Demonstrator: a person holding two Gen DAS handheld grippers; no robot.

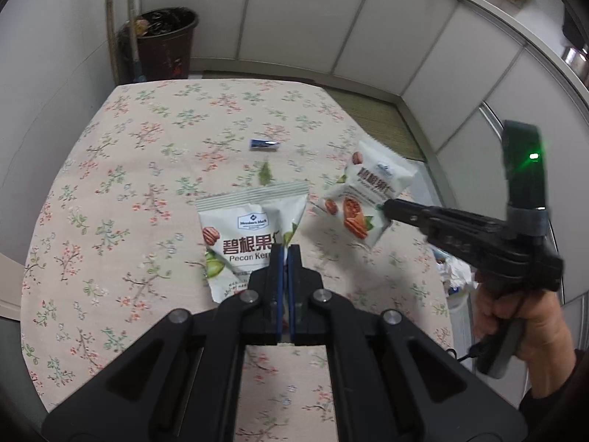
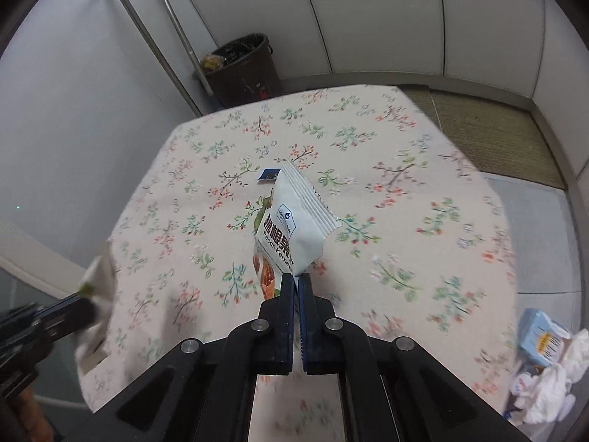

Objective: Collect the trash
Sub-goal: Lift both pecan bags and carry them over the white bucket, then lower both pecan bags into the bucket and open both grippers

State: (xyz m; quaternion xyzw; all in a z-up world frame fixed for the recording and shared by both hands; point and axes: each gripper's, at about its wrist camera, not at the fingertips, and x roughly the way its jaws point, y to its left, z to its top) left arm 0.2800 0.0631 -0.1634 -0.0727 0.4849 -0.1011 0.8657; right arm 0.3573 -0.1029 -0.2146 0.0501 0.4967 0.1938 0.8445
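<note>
My left gripper (image 1: 284, 248) is shut on a white pecan snack packet (image 1: 246, 228) and holds it over the floral tablecloth (image 1: 129, 184). My right gripper (image 2: 296, 278) is shut on a second white pecan packet (image 2: 294, 228), lifted above the cloth; in the left wrist view this gripper (image 1: 384, 208) and its packet (image 1: 368, 191) hang at the table's right side. The left gripper and its packet (image 2: 97, 294) show blurred at the left edge of the right wrist view. A small blue wrapper (image 1: 264, 144) and a green scrap (image 1: 264, 174) lie on the cloth further back.
A dark brown trash bin (image 1: 165, 42) with rubbish in it stands on the floor behind the table, beside two broom handles (image 2: 154, 40). A bin with a light blue box and white tissues (image 2: 545, 361) sits low at the table's right. White wall panels surround the table.
</note>
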